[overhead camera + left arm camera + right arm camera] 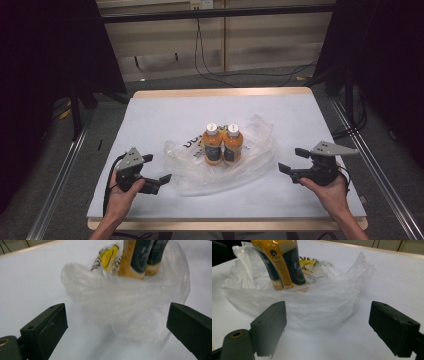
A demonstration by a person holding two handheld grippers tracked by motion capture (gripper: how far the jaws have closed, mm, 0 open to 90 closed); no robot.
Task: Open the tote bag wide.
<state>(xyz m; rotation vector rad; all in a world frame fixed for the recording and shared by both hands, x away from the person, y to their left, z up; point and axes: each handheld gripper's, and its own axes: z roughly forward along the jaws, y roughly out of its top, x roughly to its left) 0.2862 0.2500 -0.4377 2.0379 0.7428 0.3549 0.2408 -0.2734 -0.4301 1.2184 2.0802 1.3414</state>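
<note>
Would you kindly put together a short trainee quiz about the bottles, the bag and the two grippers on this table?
1. How many orange, white-capped plastic bottles stand upright on the table?
2. True or false: the left gripper is clamped on the crumpled clear plastic bag.
3. The right gripper is: A) open, apart from the bag; B) shut on a bottle; C) lying on the white table.

Key: 1. Two, side by side, with the bag spread around their bases. 2. False: its jaws are open and short of the bag. 3. A.
</note>
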